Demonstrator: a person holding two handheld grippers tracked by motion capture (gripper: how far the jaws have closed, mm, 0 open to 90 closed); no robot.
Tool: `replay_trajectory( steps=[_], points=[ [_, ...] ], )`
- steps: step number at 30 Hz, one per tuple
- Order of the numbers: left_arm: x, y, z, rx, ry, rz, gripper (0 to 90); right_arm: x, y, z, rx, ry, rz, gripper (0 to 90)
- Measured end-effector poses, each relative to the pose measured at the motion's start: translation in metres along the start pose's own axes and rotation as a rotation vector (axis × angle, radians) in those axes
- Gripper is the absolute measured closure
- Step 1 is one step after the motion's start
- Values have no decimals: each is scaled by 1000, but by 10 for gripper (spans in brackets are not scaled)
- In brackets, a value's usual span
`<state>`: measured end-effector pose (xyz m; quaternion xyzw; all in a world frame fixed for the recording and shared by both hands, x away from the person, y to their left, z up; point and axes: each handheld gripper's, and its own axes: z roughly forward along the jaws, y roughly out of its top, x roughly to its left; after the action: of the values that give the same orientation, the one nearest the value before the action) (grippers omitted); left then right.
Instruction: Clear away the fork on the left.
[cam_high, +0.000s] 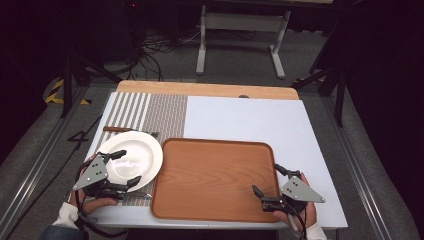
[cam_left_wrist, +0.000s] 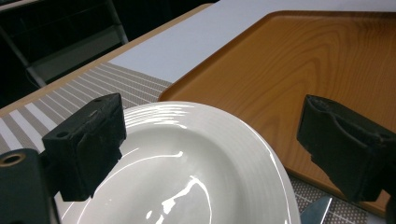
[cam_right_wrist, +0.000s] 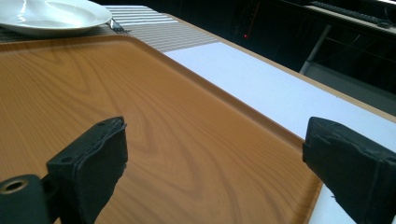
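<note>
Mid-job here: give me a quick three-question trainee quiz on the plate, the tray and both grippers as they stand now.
1. True or false: the white plate lies inside the wooden tray.
2. Which gripper has its jaws on either side of the plate? A) left gripper B) right gripper
3. What does the plate rest on?

Key:
1. False; it lies beside the tray, to its left in the high view.
2. A; the jaws stand open and do not press on it.
3. The striped placemat.

White plate (cam_high: 134, 159), brown wood-grain tray (cam_high: 215, 177), striped placemat (cam_high: 150, 110)
</note>
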<state>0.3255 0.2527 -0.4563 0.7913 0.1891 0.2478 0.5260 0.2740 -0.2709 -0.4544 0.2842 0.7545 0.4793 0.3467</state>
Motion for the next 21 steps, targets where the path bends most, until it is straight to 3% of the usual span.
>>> replay_trajectory(
  steps=[6,13,17,21],
  points=[
    [-1,5,0,-5,-9,19,100,1,0,-10,-24,-5,11,79],
    [4,6,-9,-1,-3,19,94,3,2,-6,-25,3,-1,80],
    [13,10,-15,0,13,11,92,5,2,-3,-13,18,-4,80],
    [34,16,-19,54,32,33,97,4,2,-2,-14,17,-3,80]
  ],
)
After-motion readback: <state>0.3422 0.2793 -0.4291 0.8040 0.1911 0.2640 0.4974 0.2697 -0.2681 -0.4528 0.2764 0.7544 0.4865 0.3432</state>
